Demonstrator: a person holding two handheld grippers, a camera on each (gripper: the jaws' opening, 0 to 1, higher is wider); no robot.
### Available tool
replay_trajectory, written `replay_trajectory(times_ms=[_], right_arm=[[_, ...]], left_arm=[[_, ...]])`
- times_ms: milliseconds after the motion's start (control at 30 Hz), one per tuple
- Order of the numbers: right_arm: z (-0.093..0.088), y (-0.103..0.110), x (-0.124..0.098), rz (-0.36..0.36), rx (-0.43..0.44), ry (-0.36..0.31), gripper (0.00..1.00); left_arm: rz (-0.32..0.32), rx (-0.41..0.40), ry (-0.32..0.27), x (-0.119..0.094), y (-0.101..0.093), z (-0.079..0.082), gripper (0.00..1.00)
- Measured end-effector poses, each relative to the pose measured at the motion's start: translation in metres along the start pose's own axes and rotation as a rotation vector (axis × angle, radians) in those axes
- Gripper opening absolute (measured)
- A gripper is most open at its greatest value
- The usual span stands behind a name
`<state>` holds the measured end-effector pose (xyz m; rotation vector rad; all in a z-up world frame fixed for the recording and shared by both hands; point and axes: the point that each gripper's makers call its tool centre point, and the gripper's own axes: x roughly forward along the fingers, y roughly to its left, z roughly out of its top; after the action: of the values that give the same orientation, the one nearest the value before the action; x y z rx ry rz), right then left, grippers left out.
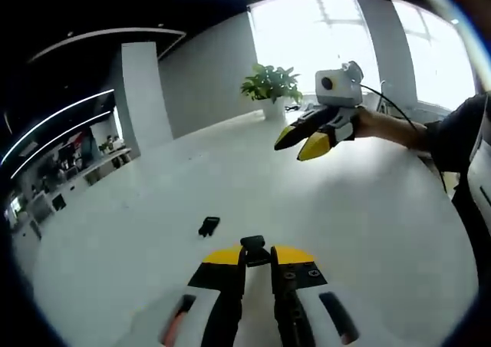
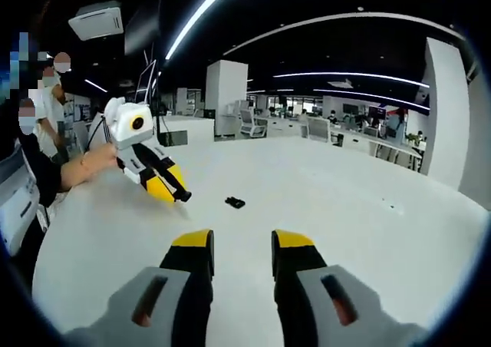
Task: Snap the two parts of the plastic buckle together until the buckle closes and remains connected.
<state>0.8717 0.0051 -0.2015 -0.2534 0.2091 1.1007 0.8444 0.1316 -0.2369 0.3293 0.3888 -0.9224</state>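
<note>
Left gripper clenches one buckle half; right gripper, released, could knock the other half away.

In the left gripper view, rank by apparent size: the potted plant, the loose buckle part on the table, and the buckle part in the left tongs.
1. Potted plant, largest, despite being farthest.
2-3. Loose buckle part and held buckle part in the left tongs: look alike; the held one is partly hidden, so unranked.

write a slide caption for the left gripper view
Left gripper shut on one buckle half; other half on white table.
</note>
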Motion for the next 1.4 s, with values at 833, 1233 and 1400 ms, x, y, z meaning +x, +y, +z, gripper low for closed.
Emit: replay_trajectory(times_ms=[833,1233,1400], right_arm=[[0.004,0.003,0.048,0.093,-0.111,0.061,0.29],[0.002,0.001,0.061,0.113,-0.109,0.066,0.29],[0.001,0.001,0.068,0.126,-0.110,0.069,0.29]], left_arm=[[0.013,-0.004,-0.003,-0.007,0.004,0.004,0.12],[0.012,-0.006,-0.006,-0.007,0.000,0.003,0.12],[0.011,-0.007,-0.002,-0.007,0.000,0.001,0.12]])
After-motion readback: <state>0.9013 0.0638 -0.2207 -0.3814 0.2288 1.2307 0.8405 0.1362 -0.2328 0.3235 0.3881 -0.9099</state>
